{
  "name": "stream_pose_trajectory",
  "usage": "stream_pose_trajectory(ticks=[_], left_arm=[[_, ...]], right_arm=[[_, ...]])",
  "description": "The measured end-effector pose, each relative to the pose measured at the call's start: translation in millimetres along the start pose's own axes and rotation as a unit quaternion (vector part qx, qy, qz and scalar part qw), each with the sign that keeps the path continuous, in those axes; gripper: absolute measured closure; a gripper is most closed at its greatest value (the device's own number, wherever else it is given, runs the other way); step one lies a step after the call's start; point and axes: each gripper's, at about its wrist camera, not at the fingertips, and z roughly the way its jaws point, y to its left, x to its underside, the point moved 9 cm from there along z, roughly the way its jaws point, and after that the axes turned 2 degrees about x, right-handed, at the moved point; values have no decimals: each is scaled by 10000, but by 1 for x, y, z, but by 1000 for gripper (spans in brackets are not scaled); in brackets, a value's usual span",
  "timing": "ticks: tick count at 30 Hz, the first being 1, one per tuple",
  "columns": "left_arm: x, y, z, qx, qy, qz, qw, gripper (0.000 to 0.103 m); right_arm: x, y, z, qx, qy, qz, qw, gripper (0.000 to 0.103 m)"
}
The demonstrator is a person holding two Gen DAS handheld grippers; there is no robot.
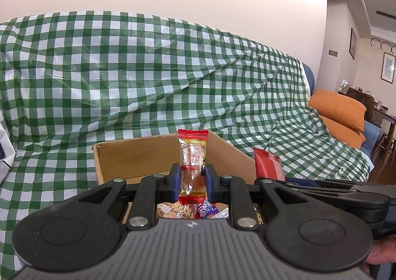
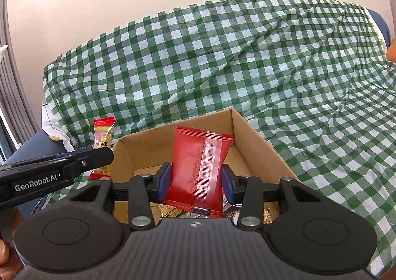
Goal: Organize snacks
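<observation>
Snacks were the whole story here: each gripper had one clamped and held over the cardboard box (image 2: 250, 136), so my guess is they were either just lifted out or about to be dropped in, can't say which. The left gripper (image 1: 192, 182) was squeezed narrow on a slim clear packet with red ends (image 1: 192, 156), held upright by its middle, probably so it wouldn't flop. The right gripper (image 2: 195, 182) sat a bit wider because it was pinching a fatter red pouch (image 2: 198, 168), also upright, seam side facing the camera. Both pairs of blue pads pressed right against the wrappers, no gap that I could see. In the right wrist view the left gripper poked in from the side with its packet just beside the box's near corner. Down inside the box there was a loose jumble of other wrapped snacks (image 1: 200, 210), some pale, one with purple on it, mostly hidden behind the grippers so I couldn't count them. The box itself sat on a green and white checked cloth (image 1: 123, 69) draped over what looked like a sofa, with orange cushions (image 1: 339, 109) off at the far end.
</observation>
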Motion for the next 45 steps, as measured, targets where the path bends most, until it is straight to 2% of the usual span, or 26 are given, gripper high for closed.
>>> stream_pose_trajectory(ticks=[1,3,4,5,7,10,12,14,16,18,20,24,25,27,30,33,35,37,41,45], left_arm=[[1,-1,1,30,27,-19,10000,80],[3,-1,3,101,112,-89,9998,64],[2,0,3,76,96,-100,9999,57],[2,1,3,54,71,-86,9999,56],[1,4,3,46,82,-123,9999,57],[2,9,1,-1,105,-162,9998,55],[3,11,-2,-21,116,-101,9999,42],[5,10,-7,-1,111,20,9999,18],[5,6,-17,59,101,158,9998,13],[1,5,-30,25,83,91,9999,12],[-4,6,-43,-205,63,-65,9997,9],[-1,-9,-62,-494,288,-215,9981,8],[4,-12,-66,-571,338,-333,9972,0],[22,-18,-70,-818,527,-496,9940,0],[63,-27,-73,-856,888,-711,9898,0],[89,-29,-65,-1139,1412,-699,9809,0],[93,-27,-60,-1167,1456,-655,9803,0],[96,-20,-55,-1353,1553,-599,9767,0],[104,-6,-53,-1384,1830,-1006,9681,0],[105,-3,-55,-1509,1862,-935,9663,0]], right_arm=[[0,0,0,3,9,3,10000,58],[1,-1,1,19,51,17,10000,55],[2,-2,3,46,94,38,9999,50],[4,-3,5,64,166,62,9998,36],[6,-6,7,178,271,106,9994,24],[5,-10,6,256,251,128,9993,18],[6,-12,6,284,272,146,9991,12],[7,-13,5,312,297,134,9990,9],[6,-13,1,378,250,125,9989,9],[-2,-16,-10,422,45,168,9990,4],[-10,-18,-23,425,-116,141,9989,1],[-14,-26,-43,520,11,-27,9986,1],[-13,-29,-49,555,41,-76,9984,1],[-5,-35,-60,617,100,-207,9978,1],[15,-43,-71,736,237,-372,9963,1],[28,-41,-72,766,362,-497,9952,1],[32,-39,-69,907,406,-710,9925,1],[36,-39,-65,913,509,-714,9919,1],[38,-38,-59,937,625,-577,9920,0],[39,-35,-52,947,712,-585,9912,0]])
